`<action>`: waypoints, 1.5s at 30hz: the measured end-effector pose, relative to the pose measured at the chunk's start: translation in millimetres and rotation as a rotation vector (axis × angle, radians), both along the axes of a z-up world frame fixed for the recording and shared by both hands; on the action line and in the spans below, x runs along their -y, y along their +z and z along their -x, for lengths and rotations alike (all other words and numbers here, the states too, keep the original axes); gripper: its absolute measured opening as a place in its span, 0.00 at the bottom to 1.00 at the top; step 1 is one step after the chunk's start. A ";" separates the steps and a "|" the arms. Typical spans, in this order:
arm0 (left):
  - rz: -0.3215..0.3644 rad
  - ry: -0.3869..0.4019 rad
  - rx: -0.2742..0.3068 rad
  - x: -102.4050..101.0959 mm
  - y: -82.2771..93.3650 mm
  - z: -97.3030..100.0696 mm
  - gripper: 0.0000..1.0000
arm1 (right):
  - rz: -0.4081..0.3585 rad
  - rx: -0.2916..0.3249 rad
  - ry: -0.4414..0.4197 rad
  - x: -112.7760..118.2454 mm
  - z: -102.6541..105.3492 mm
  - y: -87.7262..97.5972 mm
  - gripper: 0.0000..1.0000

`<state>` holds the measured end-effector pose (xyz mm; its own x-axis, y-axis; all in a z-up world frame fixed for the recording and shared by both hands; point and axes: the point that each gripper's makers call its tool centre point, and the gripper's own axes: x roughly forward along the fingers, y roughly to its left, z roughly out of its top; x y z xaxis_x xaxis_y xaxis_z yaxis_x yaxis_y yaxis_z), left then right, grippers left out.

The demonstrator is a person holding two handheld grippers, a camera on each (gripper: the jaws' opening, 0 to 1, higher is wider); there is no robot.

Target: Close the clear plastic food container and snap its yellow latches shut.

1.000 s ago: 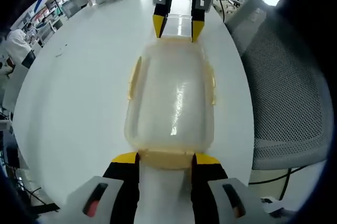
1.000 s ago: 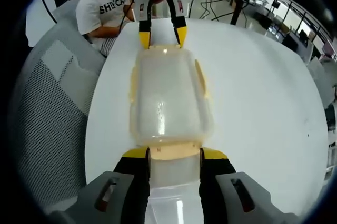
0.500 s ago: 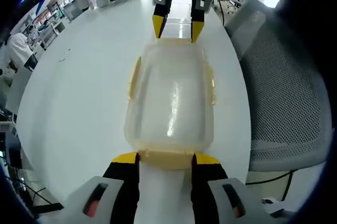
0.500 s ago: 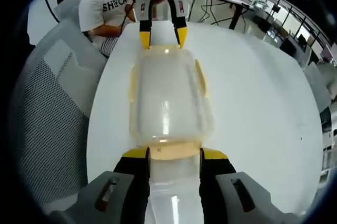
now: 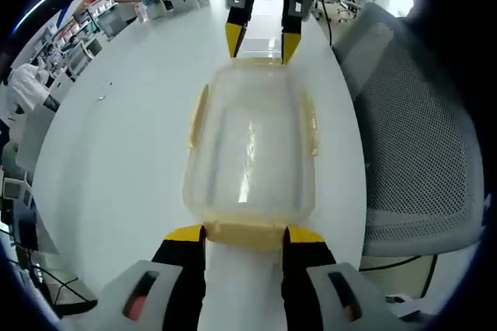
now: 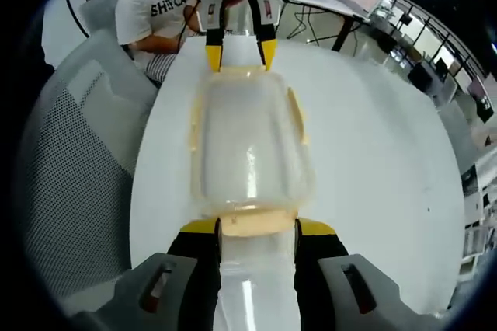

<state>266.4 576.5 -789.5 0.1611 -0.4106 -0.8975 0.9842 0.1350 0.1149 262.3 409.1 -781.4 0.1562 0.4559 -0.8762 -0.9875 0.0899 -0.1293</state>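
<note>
Near the table (image 5: 116,152) edge by the chair (image 5: 419,137): container (image 5: 250,152) lidded, left tongs (image 5: 243,231) and right tongs (image 6: 256,226) half-open, straddling end latches, gripping nothing. Press both latches evenly until snapped.

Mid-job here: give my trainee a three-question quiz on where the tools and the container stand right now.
1. True or false: the lid lies on the clear container, and the container rests on the white table.
2. Multiple choice: where are the left tool and the right tool placed on the container? A) both at one end B) at opposite ends, facing each other C) along its two long sides
3. Fill in: beside the table stands a grey mesh ____.

Key: 1 true. 2 B; each tool's jaws flank a yellow end latch. 3 chair.
</note>
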 end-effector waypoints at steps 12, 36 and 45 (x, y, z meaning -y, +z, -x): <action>0.009 -0.002 0.010 8.6 8.5 0.9 0.32 | 0.010 0.007 -0.004 8.8 1.1 9.2 0.33; 0.010 0.043 0.007 45.5 19.0 1.2 0.32 | 0.012 0.002 0.033 45.1 -6.2 17.2 0.33; 0.012 0.051 0.009 61.3 18.8 1.6 0.32 | 0.025 0.007 0.042 62.1 -7.0 15.8 0.33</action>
<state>264.8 515.1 -770.7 0.1900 -0.4119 -0.8912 0.9749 0.1863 0.1218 269.3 346.9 -765.6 0.1441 0.4400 -0.8864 -0.9893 0.0452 -0.1384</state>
